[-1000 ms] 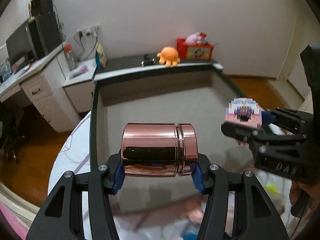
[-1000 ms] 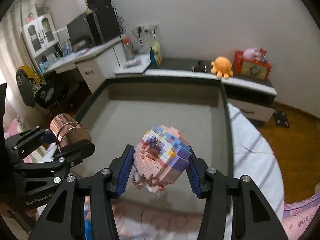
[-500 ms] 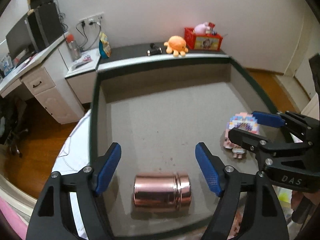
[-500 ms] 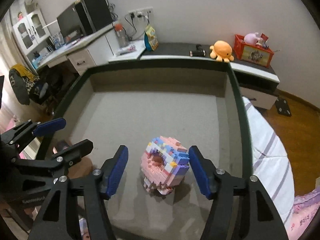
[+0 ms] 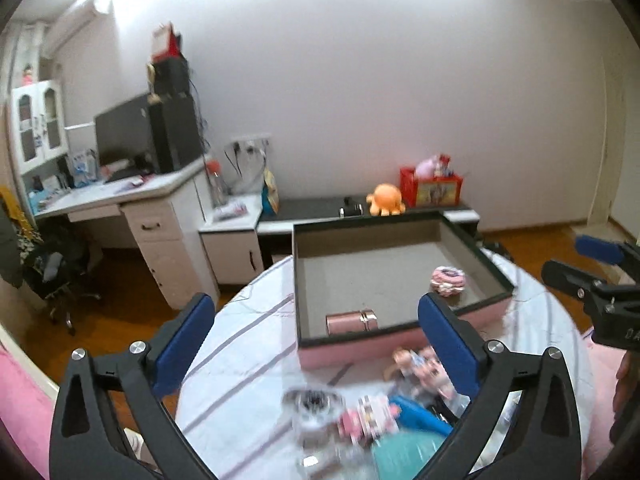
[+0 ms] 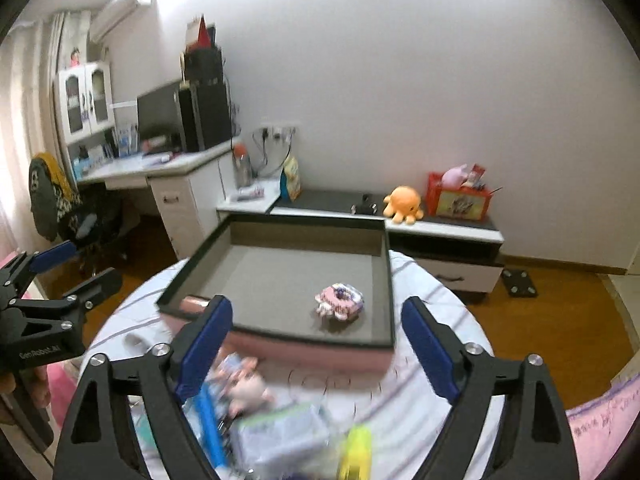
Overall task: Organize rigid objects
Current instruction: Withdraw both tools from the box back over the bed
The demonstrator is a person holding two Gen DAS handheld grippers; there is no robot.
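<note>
Round table [image 5: 240,360] draped in striped cloth, the pink-sided tray [image 5: 400,344] sitting on it. Copper tin [image 5: 351,322] lies on its side by the tray's near wall, brick toy [image 6: 340,302] well apart from it. Left gripper [image 5: 316,344] and right gripper [image 6: 316,344]: jaws opening wide, nothing between them.

A plain white wall [image 5: 380,80] rises behind a low dark-topped cabinet [image 6: 440,224] and a white corner desk [image 5: 132,196] carrying a dark monitor [image 5: 124,136]. The floor [image 6: 560,320] is brown wood. A white glass-door cupboard [image 6: 84,100] stands at far left, with an air conditioner [image 6: 120,8] mounted high above it.
</note>
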